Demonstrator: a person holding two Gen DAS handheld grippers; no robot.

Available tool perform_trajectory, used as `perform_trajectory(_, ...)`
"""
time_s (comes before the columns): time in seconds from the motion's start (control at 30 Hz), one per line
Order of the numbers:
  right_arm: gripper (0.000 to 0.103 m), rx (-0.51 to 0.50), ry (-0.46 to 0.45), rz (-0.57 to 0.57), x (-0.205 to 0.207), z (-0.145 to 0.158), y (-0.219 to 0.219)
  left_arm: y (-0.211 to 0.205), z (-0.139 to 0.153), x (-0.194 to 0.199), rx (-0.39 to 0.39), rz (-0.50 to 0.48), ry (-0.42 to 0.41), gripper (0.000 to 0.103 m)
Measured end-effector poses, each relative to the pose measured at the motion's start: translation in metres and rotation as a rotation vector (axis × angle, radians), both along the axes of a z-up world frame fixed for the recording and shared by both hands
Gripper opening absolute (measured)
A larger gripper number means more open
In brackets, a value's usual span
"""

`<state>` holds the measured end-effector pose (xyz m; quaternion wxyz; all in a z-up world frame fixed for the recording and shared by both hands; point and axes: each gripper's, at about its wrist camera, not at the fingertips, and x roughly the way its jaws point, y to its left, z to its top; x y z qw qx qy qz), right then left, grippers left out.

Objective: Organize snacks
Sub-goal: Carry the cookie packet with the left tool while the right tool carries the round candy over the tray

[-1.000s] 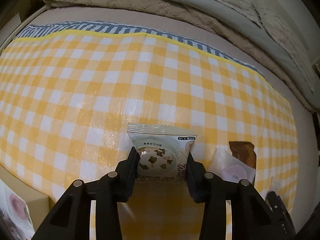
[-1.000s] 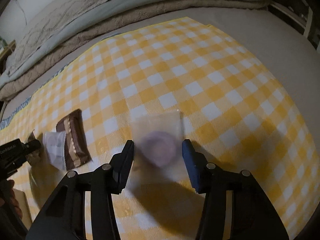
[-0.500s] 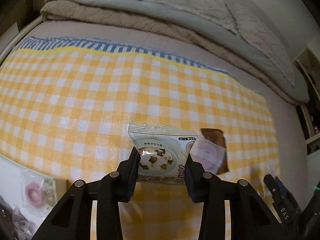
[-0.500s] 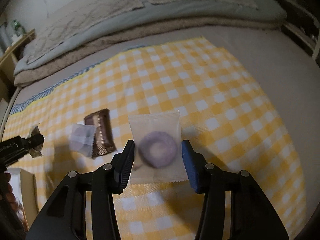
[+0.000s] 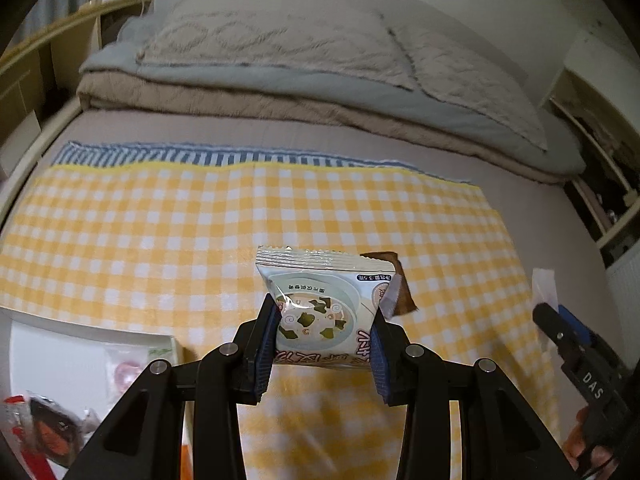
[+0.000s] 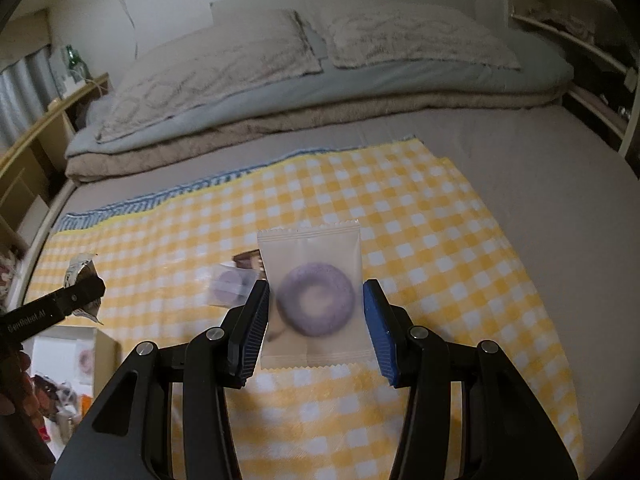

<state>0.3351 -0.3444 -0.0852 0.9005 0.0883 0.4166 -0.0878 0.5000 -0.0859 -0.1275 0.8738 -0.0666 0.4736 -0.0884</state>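
Observation:
My left gripper [image 5: 324, 320] is shut on a pale soup packet [image 5: 320, 300] printed with a bowl, held above the yellow checked cloth [image 5: 160, 220]. My right gripper [image 6: 316, 312] is shut on a clear packet with a purple doughnut [image 6: 314, 296], also lifted off the cloth. A brown snack bar [image 5: 402, 292] and a second clear doughnut packet [image 6: 228, 282] lie together on the cloth behind the held packets. Each gripper shows at the edge of the other's view, the right one [image 5: 560, 332] with its packet and the left one [image 6: 80, 288].
A white box [image 5: 60, 356] with several snack packets sits at the lower left beside the cloth; it also shows in the right wrist view [image 6: 80, 360]. Folded blankets and pillows [image 5: 300, 80] lie across the far side of the bed. Shelves stand at both sides.
Both grippers have risen and pulled back with their packets, so more of the bed and the box shows. The brown bar and second doughnut packet stay on the cloth.

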Motion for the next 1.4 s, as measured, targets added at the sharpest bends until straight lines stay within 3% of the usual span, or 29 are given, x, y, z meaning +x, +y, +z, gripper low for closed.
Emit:
perform_trajectory(0.27,0.048,0.005,-0.052,0.021,-0.031,0.036,0.028,0.027,0.043,-0.059,0.025,-0.017,-0.071,0.04)
perform_trajectory(0.57,0.048,0.012,-0.083,0.081,-0.059,0.055,0.07,0.066,0.078,-0.129,0.047,-0.026,-0.13,0.04)
perform_trajectory(0.93,0.048,0.045,-0.101,0.169,-0.076,0.051,0.127,0.124,0.101,-0.192,0.065,-0.02,-0.175,0.04)
perform_trajectory(1.4,0.048,0.146,-0.085,0.294,-0.066,0.043,0.205,0.231,0.114,-0.221,0.048,0.047,-0.169,0.04)
